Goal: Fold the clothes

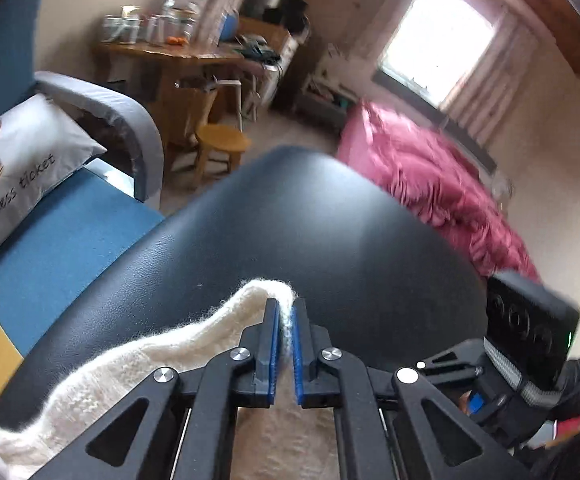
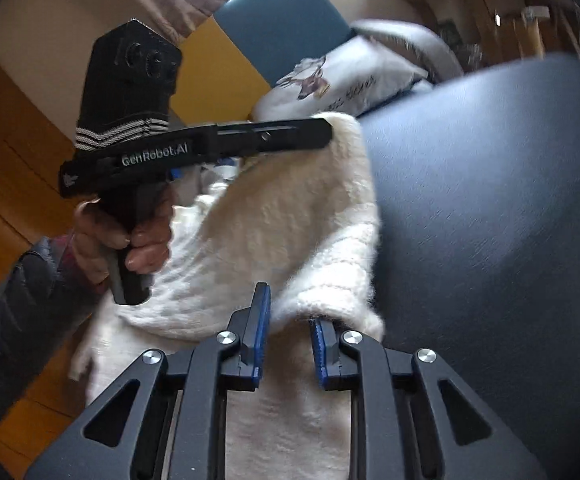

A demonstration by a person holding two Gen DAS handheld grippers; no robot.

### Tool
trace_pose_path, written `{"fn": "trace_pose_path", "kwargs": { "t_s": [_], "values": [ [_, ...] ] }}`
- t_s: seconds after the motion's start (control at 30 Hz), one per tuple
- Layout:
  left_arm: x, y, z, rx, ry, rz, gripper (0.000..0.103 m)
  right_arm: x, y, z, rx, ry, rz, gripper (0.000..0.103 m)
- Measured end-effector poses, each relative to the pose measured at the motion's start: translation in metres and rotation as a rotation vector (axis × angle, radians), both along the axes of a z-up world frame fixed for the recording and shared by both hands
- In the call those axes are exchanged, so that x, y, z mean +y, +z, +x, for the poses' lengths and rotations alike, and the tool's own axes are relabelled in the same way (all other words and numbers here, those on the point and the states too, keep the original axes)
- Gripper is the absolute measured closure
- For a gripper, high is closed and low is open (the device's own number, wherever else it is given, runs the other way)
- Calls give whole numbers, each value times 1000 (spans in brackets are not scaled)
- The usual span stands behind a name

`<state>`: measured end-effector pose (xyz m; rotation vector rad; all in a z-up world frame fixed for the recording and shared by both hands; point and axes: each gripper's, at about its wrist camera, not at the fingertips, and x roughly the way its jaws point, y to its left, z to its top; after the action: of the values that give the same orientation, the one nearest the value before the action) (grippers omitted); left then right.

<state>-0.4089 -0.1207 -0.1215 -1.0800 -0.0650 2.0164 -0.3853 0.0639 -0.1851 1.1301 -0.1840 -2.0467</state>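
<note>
A dark blue-black leather-look surface (image 1: 290,240) fills the space ahead of both claws, with a blurred living room beyond it. Nearest, the left gripper (image 1: 285,312) has its blue pads nearly together, pinching a fluffy edge of the white knit garment (image 1: 138,352) between them. From that pinch the knit trails back and to the claw's left, its lower end cut off by the frame edge.

In the right wrist view, the right gripper (image 2: 290,316) stands narrow, with a folded knit edge lying between its blue pads; the right-hand pad is partly buried in wool, so whether both pads press is hard to tell. The garment's long axis runs away from this claw, up to the left gripper's tips. A hand (image 2: 130,236) in a dark sleeve holds that tool's handle.

Farther off are a printed cushion (image 1: 22,156) on a blue sofa (image 1: 70,232), a wooden stool (image 1: 222,140), a pink bedcover (image 1: 429,184) and a bright window (image 1: 437,40), all soft with blur.
</note>
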Motion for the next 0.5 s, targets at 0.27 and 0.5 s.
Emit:
{"fn": "trace_pose_path", "kwargs": {
  "t_s": [0.27, 0.5],
  "values": [
    [2, -32, -8, -81, 121, -189, 92, -23, -1, 6, 53, 61, 182, 83],
    [-25, -5, 18, -61, 271, -150, 83, 13, 21, 6, 40, 81, 142, 79]
  ]
}}
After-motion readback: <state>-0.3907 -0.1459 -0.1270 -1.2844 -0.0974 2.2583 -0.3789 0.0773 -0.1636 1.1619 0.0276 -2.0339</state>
